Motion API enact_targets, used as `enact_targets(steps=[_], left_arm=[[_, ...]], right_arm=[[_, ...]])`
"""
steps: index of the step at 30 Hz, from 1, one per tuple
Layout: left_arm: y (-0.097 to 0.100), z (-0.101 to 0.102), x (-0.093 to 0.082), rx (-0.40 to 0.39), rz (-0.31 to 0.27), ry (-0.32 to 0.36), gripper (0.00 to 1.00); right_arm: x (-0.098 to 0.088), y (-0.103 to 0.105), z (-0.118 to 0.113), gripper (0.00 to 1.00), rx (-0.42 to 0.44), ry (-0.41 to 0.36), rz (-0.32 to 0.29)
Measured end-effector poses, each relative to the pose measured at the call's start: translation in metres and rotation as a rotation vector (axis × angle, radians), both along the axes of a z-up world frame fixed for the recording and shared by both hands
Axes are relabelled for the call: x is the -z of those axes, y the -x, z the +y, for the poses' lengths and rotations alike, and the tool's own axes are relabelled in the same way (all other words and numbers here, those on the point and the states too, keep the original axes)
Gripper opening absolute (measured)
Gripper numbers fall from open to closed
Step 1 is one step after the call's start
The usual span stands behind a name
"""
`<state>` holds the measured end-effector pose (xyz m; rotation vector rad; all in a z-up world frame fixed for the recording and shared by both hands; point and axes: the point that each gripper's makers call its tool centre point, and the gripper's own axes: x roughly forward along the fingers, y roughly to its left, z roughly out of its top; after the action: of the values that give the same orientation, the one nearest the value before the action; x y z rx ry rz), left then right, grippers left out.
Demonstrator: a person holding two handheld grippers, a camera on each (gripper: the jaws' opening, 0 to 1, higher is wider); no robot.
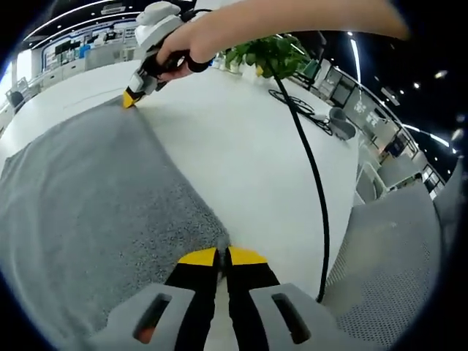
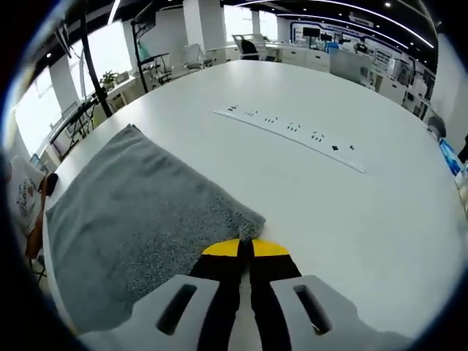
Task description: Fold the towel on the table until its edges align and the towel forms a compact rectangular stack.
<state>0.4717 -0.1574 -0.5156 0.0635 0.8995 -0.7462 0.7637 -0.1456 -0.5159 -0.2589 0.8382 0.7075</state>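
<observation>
- While the grey towel (image 1: 95,212) lay flat on the white table (image 1: 248,153), the left gripper (image 1: 221,256) was clenched on the towel's near corner, yellow tips together.
- In the left gripper view, the towel's long edge ran from that corner away to the far corner, where the right gripper (image 1: 130,99), held by a hand (image 1: 183,51), touched it.
- In the right gripper view, the right gripper (image 2: 246,248) was pinched on a towel (image 2: 139,219) corner; the towel extended left and away.
- A black cable (image 1: 311,168) crossed the table right of the left gripper.
- A white strip (image 2: 289,131) lay well beyond the right gripper.
</observation>
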Motion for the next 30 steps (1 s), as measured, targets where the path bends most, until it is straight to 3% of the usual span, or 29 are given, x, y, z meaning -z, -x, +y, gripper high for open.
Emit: enact_targets(steps=[9,12,18,24,30], left_arm=[[-0.002,-0.045,0.001,0.118,-0.016,0.018,0.04],[-0.005,-0.067,0.001,0.205,-0.032,0.0,0.04],[-0.007,-0.095,0.0,0.28,-0.053,-0.024,0.04],[-0.007,-0.115,0.0,0.296,-0.053,0.001,0.04],[-0.007,-0.121,-0.002,0.304,-0.056,0.017,0.04]], right_arm=[[0.001,-0.004,-0.053,0.01,0.059,0.019,-0.002],[0.001,-0.008,-0.067,0.01,0.076,0.025,-0.003],[0.0,-0.012,-0.094,0.01,0.105,0.031,-0.004],[0.001,-0.012,-0.113,0.01,0.126,0.041,-0.004],[0.001,-0.012,-0.129,0.01,0.148,0.027,0.005]])
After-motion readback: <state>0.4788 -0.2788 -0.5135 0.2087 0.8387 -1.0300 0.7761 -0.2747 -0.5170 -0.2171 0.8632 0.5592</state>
